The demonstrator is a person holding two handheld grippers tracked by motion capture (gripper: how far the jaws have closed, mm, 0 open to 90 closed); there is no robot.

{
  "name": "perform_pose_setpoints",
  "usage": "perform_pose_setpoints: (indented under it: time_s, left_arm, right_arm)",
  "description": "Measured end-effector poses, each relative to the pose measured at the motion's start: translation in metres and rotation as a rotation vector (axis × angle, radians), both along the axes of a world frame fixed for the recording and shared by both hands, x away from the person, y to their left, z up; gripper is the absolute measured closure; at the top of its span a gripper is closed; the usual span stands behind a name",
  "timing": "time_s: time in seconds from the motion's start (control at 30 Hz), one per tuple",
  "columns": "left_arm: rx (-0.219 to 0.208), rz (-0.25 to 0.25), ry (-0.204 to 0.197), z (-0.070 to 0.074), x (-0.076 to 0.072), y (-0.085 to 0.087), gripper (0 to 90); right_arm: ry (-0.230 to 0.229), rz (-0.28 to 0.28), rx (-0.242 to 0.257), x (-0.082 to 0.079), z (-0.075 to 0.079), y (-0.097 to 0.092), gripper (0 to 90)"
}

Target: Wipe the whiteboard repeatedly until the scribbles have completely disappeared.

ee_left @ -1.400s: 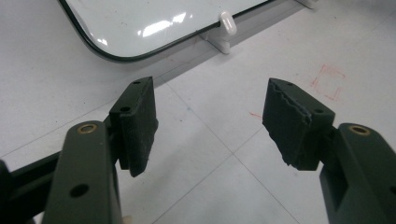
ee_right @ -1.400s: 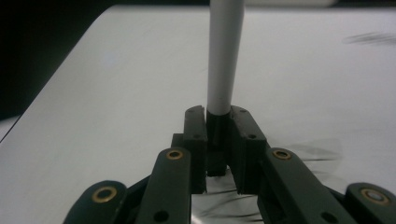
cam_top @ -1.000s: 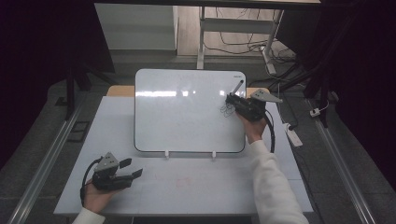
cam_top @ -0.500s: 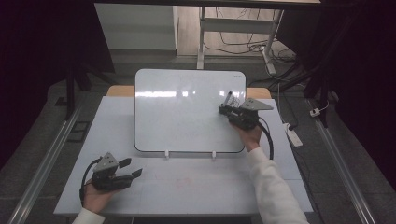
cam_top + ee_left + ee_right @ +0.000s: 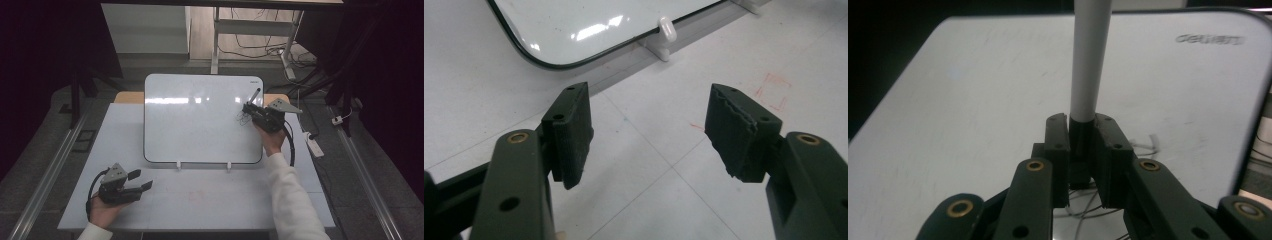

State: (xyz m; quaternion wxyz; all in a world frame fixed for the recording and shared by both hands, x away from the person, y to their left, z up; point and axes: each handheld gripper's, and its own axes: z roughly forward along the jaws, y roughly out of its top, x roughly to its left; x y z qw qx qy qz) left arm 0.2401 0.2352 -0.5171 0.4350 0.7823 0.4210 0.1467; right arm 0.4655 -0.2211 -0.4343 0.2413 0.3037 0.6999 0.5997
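My right gripper [image 5: 248,111] pinches the marker [image 5: 1090,60] on the board [image 5: 200,120]; left gripper [image 5: 649,135] spread, idle near-left; pressing hard could tip the board

Overhead light is glaring off the whiteboard [image 5: 200,120] while the surroundings are lying in darkness. The right gripper view is looking soft, its brand lettering blurring.

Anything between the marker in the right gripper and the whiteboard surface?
Nothing visible. The right gripper is shut on the marker, right over the whiteboard near its right edge, where a scribble already sits. The board around it is bare. The left gripper rests open on the table, well clear.
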Motion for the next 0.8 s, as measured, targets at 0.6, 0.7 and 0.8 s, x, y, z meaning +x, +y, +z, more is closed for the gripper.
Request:
perform_pose_setpoints:
  time_s: [0.6,0.7,0.8]
  left_arm:
    - [0.0,0.004,0.003,-0.001,0.001,0.002,35.7]
    - [-0.004,0.006,-0.003,0.0,-0.001,0.002,35.7]
    - [-0.006,0.009,-0.001,0.0,0.0,0.003,35.7]
  right_arm:
    - [-0.01,0.1,-0.099,-0.006,-0.004,0.018,77.8]
    - [0.006,0.02,-0.002,-0.001,-0.001,0.005,77.7]
    - [0.014,0.098,-0.086,-0.012,-0.009,0.017,77.7]
